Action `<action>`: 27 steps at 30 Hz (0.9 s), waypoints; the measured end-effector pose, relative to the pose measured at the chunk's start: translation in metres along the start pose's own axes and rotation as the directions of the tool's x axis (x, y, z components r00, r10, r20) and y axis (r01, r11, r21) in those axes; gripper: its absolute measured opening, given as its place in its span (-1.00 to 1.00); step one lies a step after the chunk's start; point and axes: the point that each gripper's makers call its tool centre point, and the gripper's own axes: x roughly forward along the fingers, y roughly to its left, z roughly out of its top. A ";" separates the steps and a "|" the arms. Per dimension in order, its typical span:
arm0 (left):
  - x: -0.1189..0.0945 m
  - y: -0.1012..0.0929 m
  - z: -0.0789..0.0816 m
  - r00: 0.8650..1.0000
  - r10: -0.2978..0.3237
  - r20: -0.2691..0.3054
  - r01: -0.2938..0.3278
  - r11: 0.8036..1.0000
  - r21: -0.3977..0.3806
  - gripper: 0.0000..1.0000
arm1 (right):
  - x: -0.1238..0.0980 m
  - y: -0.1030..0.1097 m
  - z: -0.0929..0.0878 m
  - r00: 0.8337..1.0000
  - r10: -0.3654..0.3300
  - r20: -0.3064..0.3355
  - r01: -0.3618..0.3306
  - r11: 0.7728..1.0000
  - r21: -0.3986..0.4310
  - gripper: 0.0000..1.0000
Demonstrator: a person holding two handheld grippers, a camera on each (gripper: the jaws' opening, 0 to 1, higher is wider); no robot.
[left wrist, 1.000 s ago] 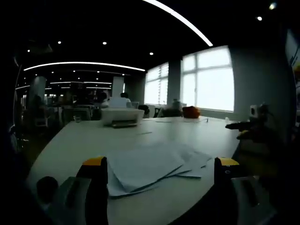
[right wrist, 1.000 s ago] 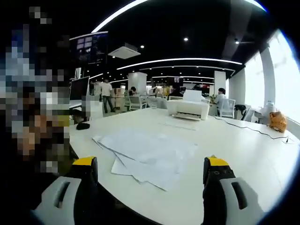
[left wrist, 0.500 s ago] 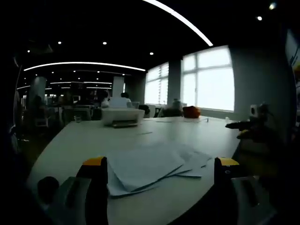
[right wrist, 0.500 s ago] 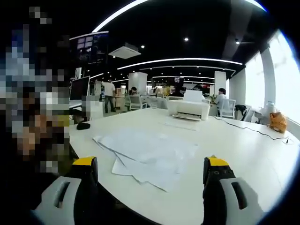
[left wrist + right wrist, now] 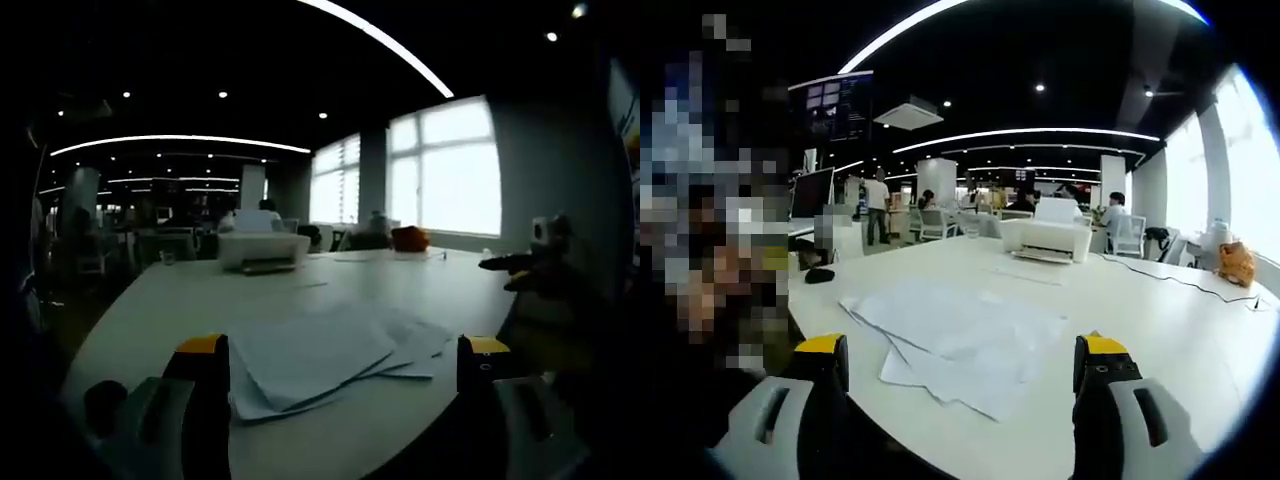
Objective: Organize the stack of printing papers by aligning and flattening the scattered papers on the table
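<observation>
A loose, fanned-out stack of white printing papers lies on the white table, its sheets askew and overlapping. My left gripper hovers just short of the stack, jaws wide apart and holding nothing, the paper edge showing between them. The same papers spread across the table in the right gripper view. My right gripper is open too, held near the table's front edge, with the stack ahead of it. The other gripper shows at the right edge of the left gripper view.
A white printer stands farther back on the table, a sheet lying in front of it; it also appears as the printer. A black cable runs along the right. A dark computer mouse lies at the left. Desks, chairs and people fill the background.
Both views have shifted slightly, so the cameras tilted a little. The papers lie as before and both grippers stay open.
</observation>
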 end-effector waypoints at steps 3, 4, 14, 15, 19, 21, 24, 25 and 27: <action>0.000 -0.001 -0.001 1.000 -0.002 -0.002 0.002 1.000 0.002 0.93 | 0.003 0.002 0.002 1.000 0.003 0.000 -0.003 1.000 -0.010 0.76; 0.000 -0.001 0.000 1.000 -0.003 -0.001 0.003 1.000 -0.001 0.93 | 0.004 0.002 0.002 1.000 0.004 -0.001 -0.004 1.000 -0.012 0.76; 0.001 -0.003 0.001 1.000 -0.011 0.009 0.011 1.000 -0.009 0.93 | 0.016 0.008 0.005 1.000 0.024 -0.003 -0.024 1.000 -0.014 0.76; 0.001 -0.003 0.001 1.000 -0.013 0.010 0.013 1.000 -0.010 0.93 | 0.017 0.009 0.006 1.000 0.026 -0.003 -0.026 1.000 -0.015 0.76; 0.002 -0.004 0.001 1.000 -0.016 0.010 0.016 1.000 -0.010 0.93 | 0.020 0.011 0.007 0.999 0.035 -0.003 -0.035 0.999 -0.016 0.76; 0.001 -0.004 0.001 1.000 -0.015 0.012 0.016 1.000 -0.011 0.93 | 0.022 0.012 0.007 0.999 0.037 -0.004 -0.037 0.999 -0.016 0.76; 0.001 -0.003 0.003 1.000 -0.014 0.018 0.014 1.000 -0.012 0.93 | 0.023 0.013 0.007 0.999 0.040 -0.005 -0.040 0.999 -0.018 0.76; 0.000 -0.003 0.003 1.000 -0.014 0.020 0.014 1.000 -0.013 0.93 | 0.024 0.014 0.007 0.999 0.043 -0.005 -0.043 0.999 -0.020 0.76; 0.000 -0.003 0.003 1.000 -0.014 0.021 0.014 1.000 -0.013 0.93 | 0.025 0.015 0.007 0.999 0.046 -0.007 -0.046 0.999 -0.022 0.76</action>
